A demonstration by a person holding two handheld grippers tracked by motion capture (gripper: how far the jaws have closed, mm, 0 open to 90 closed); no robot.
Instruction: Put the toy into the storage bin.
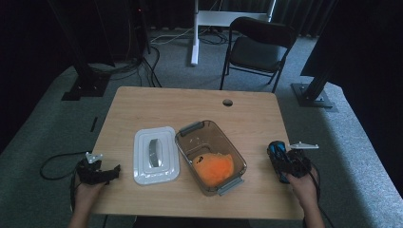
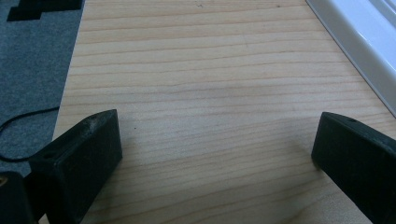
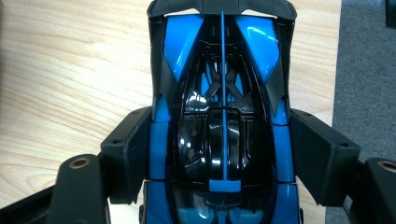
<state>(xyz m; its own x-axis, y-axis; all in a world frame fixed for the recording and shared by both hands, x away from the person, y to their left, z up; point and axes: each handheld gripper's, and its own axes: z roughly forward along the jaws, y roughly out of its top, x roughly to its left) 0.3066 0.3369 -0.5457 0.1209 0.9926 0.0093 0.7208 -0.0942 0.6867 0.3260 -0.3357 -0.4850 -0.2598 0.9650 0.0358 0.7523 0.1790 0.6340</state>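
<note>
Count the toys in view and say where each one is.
2. An orange plush toy lies in the clear container at mid-table; a blue and black toy car sits between the right gripper jaws. The plush may hide others.

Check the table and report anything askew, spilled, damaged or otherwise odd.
Nothing looks spilled or broken. The clear bin sits skewed to the table edge, its white lid off beside it, an orange soft item inside. The right gripper is clamped on a blue toy car; the left gripper is open.
</note>
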